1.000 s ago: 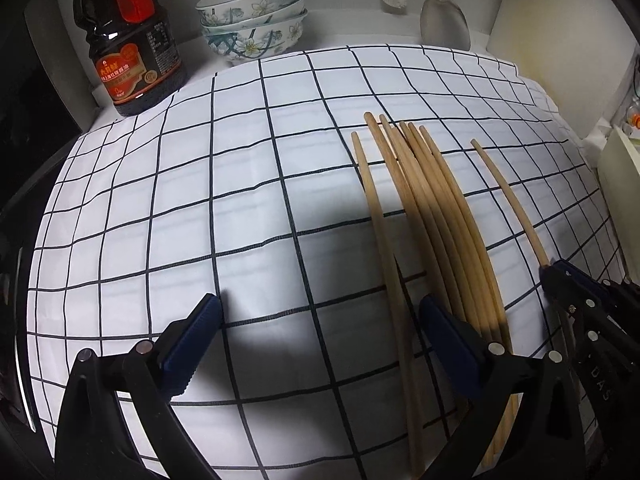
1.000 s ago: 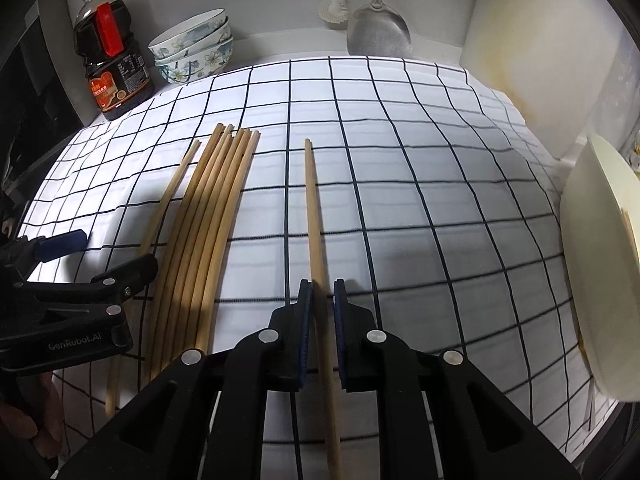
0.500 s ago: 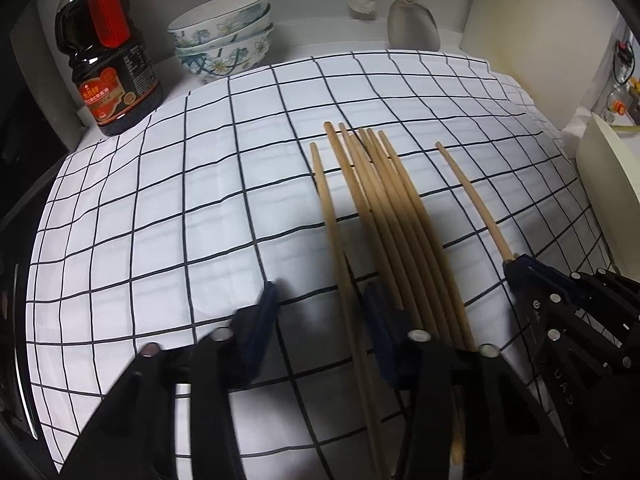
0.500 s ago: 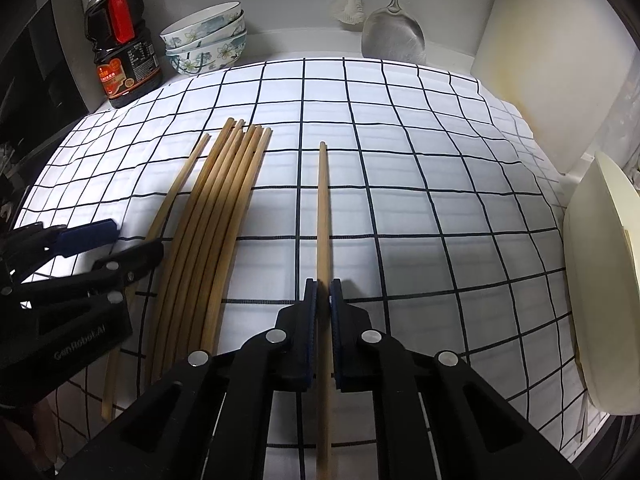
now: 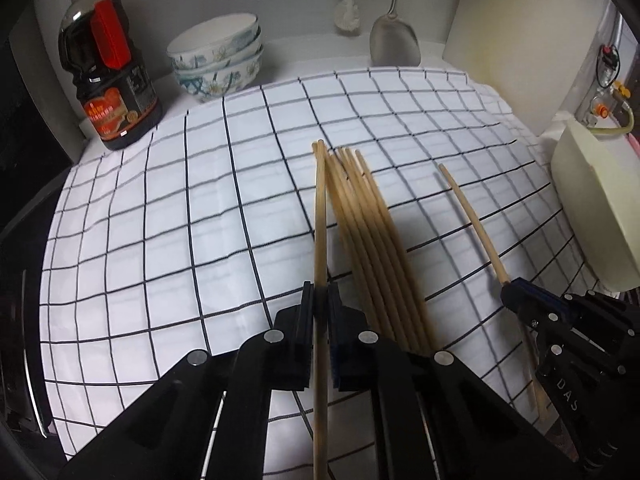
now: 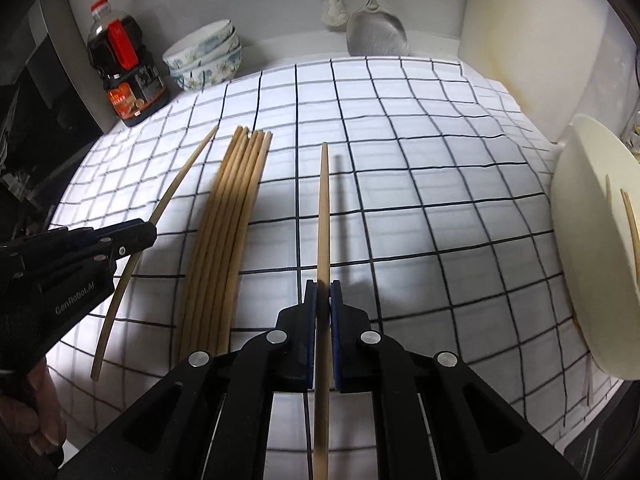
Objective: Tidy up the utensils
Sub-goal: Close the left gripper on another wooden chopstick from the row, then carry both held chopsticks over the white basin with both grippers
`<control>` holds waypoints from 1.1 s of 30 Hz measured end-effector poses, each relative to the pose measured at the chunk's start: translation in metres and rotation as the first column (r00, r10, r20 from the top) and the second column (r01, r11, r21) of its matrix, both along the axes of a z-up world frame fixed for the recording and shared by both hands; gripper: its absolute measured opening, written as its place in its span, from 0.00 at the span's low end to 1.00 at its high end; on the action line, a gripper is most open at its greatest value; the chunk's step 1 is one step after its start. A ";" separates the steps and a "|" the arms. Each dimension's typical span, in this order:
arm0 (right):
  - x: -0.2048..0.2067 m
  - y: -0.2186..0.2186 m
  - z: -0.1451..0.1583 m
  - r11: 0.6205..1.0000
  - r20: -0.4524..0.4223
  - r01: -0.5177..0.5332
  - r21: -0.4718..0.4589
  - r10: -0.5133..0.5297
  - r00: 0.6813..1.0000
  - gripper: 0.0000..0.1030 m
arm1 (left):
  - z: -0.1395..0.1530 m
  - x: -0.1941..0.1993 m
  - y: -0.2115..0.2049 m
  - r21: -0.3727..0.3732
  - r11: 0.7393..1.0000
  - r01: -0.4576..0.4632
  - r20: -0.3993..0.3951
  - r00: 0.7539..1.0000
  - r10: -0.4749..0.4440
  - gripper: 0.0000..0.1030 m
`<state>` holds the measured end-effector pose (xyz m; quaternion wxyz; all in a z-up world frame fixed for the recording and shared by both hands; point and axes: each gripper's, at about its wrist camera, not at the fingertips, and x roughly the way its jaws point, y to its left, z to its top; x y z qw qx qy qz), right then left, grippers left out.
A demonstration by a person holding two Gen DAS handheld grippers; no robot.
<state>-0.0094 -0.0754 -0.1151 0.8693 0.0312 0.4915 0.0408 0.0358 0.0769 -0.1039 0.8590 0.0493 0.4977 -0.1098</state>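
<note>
The pale, slender wooden chopsticks [image 5: 376, 240] look smooth and matt. Beneath them the white cloth with black grid lines [image 5: 168, 240] is soft and faintly creased. The hanging steel spatula [image 6: 376, 32] has a dull sheen (brushed, not mirrored); the stacked floral ceramic bowls [image 5: 218, 60] are glazed glossy.

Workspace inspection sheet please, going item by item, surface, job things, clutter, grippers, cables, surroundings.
Surface: white checked cloth, flat.
Job's things: bundle of chopsticks lying on the cloth; cream holder at the right edge with sticks inside.
Clutter: sauce bottle, stacked bowls at the back.
Grippers: left gripper shut on a chopstick; right gripper shut on another chopstick.
Cables: nothing seen.
Surroundings: spatula and brush against the back wall.
</note>
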 end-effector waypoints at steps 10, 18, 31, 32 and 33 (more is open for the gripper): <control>-0.022 -0.034 0.058 0.999 0.098 0.016 0.031 -0.019 0.995 0.06 | 0.053 -0.011 -0.032 -0.041 0.998 0.046 0.085 0.995 -0.043 0.07; -0.042 -0.096 0.093 0.994 0.164 0.102 0.029 -0.105 0.981 0.06 | 0.087 -0.019 -0.094 -0.083 0.986 0.143 0.140 0.981 -0.130 0.07; -0.076 -0.252 0.094 0.922 0.163 0.381 0.064 -0.387 0.908 0.06 | 0.103 -0.022 -0.250 -0.156 0.916 0.370 0.130 0.927 -0.352 0.07; -0.076 -0.259 0.093 0.917 0.161 0.393 0.068 -0.399 0.903 0.06 | 0.102 -0.022 -0.261 -0.157 0.912 0.380 0.128 0.923 -0.363 0.07; -0.076 -0.270 0.091 0.909 0.158 0.409 0.075 -0.416 0.896 0.06 | 0.100 -0.020 -0.274 -0.157 0.907 0.392 0.122 0.919 -0.376 0.07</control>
